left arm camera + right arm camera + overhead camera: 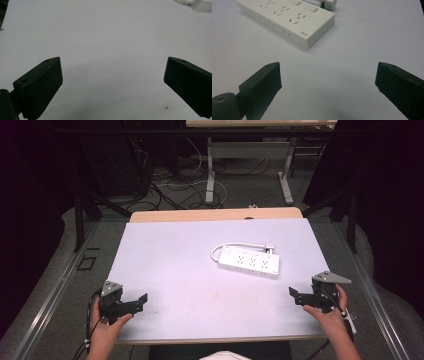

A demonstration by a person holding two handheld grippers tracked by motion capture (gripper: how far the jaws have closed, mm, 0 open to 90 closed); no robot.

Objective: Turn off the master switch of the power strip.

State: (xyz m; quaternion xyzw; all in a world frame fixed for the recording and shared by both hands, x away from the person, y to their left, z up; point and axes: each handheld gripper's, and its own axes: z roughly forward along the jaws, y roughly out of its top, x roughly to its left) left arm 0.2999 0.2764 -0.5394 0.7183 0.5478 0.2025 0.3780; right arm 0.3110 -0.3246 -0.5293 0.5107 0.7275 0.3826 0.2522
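Observation:
A white power strip (248, 262) lies on the white table (190, 290), right of centre, its white cord (216, 251) looped back to a plug (269, 247) behind it. In the right gripper view the power strip (287, 20) sits just ahead of the wide-apart jaws, and the plug (327, 3) shows at the top. My left gripper (144, 299) rests near the table's front left, open, over bare table (112, 50). My right gripper (293, 293) is at the front right, open and pointing toward the strip. The left gripper (112, 72) and right gripper (328, 75) hold nothing.
Beyond the far table edge (215, 214) are desk legs (210, 175) and tangled cables (165, 185) on the floor. Metal rails (55, 285) run along both sides of the table. A corner of the strip's cord (190, 2) shows at the top right of the left gripper view.

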